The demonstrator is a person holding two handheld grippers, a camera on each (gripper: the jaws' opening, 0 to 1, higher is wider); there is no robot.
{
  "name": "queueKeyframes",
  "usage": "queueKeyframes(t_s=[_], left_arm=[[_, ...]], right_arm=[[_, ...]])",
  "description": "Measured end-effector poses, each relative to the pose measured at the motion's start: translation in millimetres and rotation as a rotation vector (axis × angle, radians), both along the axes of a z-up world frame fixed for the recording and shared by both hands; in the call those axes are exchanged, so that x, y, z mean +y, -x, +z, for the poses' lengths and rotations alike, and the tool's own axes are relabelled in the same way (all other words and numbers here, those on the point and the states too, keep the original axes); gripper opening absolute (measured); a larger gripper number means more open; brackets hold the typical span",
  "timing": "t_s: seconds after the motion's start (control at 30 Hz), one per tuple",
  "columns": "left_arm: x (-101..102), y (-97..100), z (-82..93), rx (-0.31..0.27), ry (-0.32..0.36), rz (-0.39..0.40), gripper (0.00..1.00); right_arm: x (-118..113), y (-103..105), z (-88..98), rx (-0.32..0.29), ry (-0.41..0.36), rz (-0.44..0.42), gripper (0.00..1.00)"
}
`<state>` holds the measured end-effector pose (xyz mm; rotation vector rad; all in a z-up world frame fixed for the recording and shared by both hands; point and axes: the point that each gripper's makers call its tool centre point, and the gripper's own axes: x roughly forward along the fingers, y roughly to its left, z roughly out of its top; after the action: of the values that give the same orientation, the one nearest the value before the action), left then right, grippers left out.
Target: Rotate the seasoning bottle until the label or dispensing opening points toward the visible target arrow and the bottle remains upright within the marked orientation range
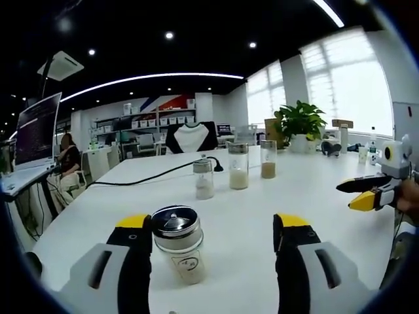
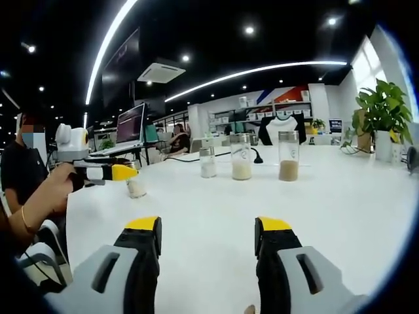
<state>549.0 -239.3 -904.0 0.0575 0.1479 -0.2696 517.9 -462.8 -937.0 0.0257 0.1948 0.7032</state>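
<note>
Standing upright, label facing the camera, the seasoning bottle [image 1: 178,243] sits between the open left tool [image 1: 213,229].

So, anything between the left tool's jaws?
Yes: in the left gripper view, the seasoning bottle stands upright between the open left tool jaws, close to its left jaw.

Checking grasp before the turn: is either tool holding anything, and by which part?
Nothing held. The left tool stands open around the clear glass seasoning bottle with a metal cap, untouched. The right tool is open.
</note>
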Motion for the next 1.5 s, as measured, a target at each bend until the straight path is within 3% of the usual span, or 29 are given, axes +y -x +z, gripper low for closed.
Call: queueKeyframes(t_s=[0.4, 0.53, 0.67, 0.93, 1.5], left_arm=[[-3, -1.7, 0.9, -0.003, 0.002, 0.002, 0.84], [-6, -1.3, 4.4, -0.016, 0.03, -0.011, 0.83], [0, -3.2, -0.7, 0.007, -0.002, 0.002, 0.82], [-5, -5.6, -10.7, 0.027, 0.007, -0.02, 0.78], [-5, -5.1, -7.7, 0.021, 0.026, -0.015, 0.77]], right_arm=[[-3, -1, -1.2, 0.01, -0.004, -0.011, 0.57], [-5, -2, 0.1, 0.008, -0.006, -0.018, 0.57], [-5, -3, 0.3, 0.009, -0.003, -0.017, 0.57], [-4, -4, 2.4, 0.006, -0.001, -0.015, 0.56], [-6, -7, 0.2, 0.013, 0.0, -0.016, 0.56]])
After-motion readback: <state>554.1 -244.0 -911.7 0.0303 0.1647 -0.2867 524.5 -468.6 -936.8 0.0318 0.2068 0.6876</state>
